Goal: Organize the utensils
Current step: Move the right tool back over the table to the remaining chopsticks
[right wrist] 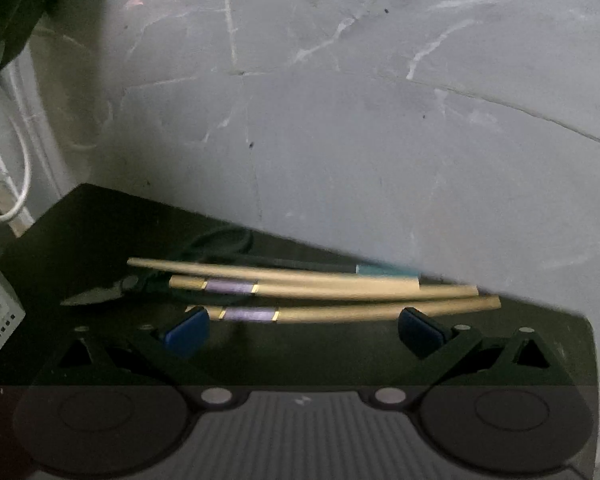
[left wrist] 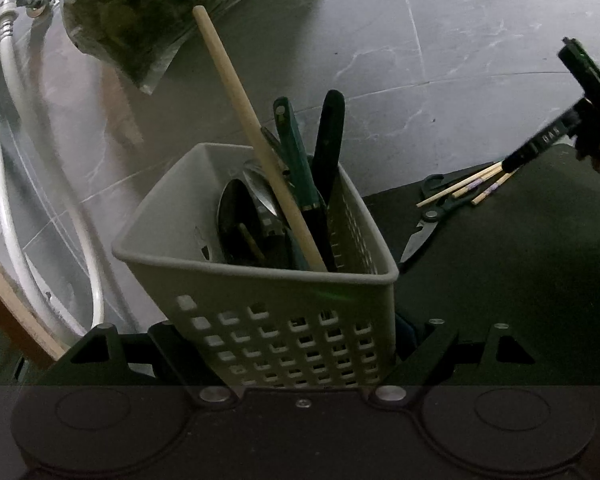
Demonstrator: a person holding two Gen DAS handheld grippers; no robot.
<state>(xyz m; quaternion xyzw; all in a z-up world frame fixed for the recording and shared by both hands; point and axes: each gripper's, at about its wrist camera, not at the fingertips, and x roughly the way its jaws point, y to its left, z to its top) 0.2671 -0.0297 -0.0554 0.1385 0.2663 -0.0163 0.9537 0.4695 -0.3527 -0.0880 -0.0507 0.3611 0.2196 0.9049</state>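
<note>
Grey perforated basket [left wrist: 260, 280] sat between the left gripper [left wrist: 296, 344] jaws, which pressed its lower walls. Inside the basket: a long wooden stick [left wrist: 256, 128], a green-handled tool [left wrist: 296, 160], a black-handled tool [left wrist: 328, 144], all leaning upright. Right of the basket, on a black surface [left wrist: 500, 260]: chopsticks [right wrist: 320, 296] lying over black scissors [left wrist: 428, 216]. Right gripper [right wrist: 304, 332] stood open, empty, just short of the chopsticks.

Dim light is leaving the black matte tabletop [left wrist: 520, 280] murky; fisheye curvature is bending the edges (right-wrist view showing motion blur on the pale wooden chopsticks [right wrist: 340, 296]).
</note>
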